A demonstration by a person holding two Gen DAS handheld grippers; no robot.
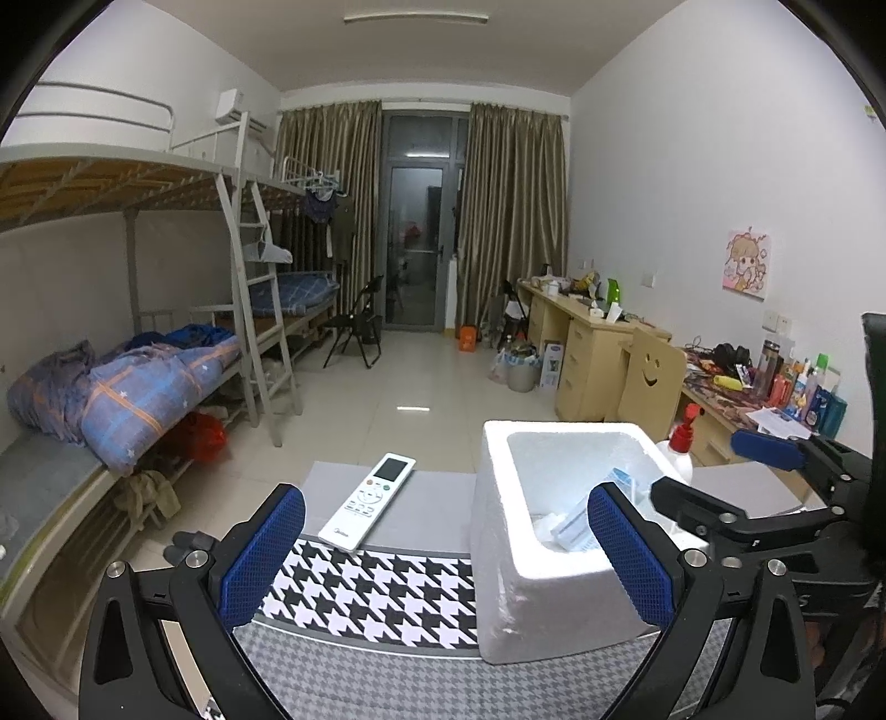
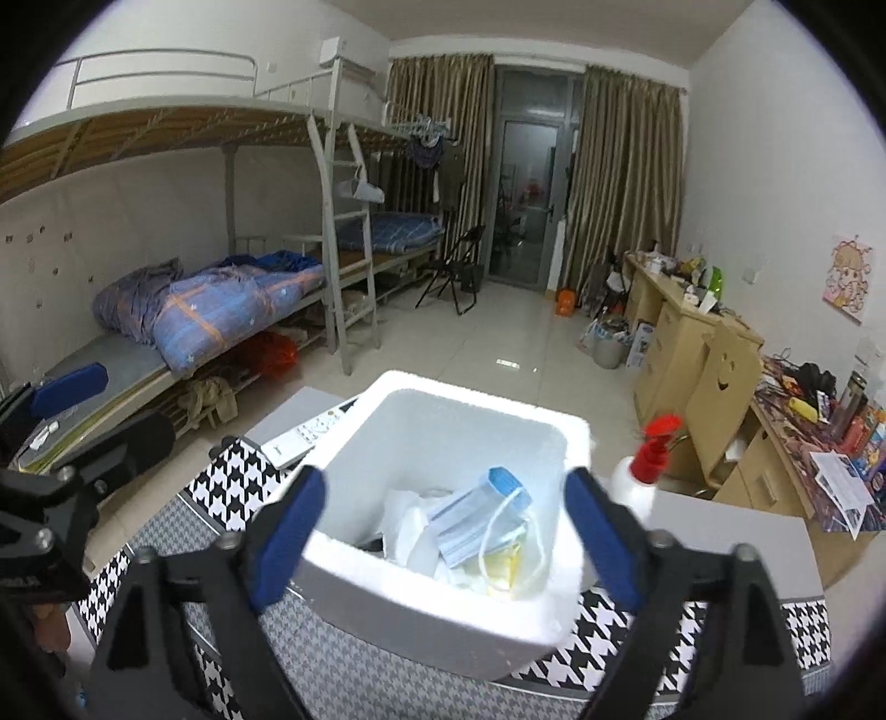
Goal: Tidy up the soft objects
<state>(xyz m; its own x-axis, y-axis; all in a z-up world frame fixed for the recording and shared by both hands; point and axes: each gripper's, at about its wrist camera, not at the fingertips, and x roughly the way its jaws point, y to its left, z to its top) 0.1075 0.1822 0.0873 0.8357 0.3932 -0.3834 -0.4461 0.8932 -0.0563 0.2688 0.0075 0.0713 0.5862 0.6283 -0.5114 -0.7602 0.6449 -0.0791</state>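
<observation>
Masks point(image 2: 482, 515), perhaps several, fill one foam box point(image 2: 443, 603).

Lighting: you have even, cool indoor light from a ceiling strip lamp point(image 1: 415, 18), reflected as a small glare patch on the floor tiles point(image 1: 412, 409). Overexposure: the white foam box point(image 2: 443, 581) rim blows out. Distortion: strong fisheye bending, black vignette corners. Blur: your right wrist view is softer, especially near its edges.
</observation>
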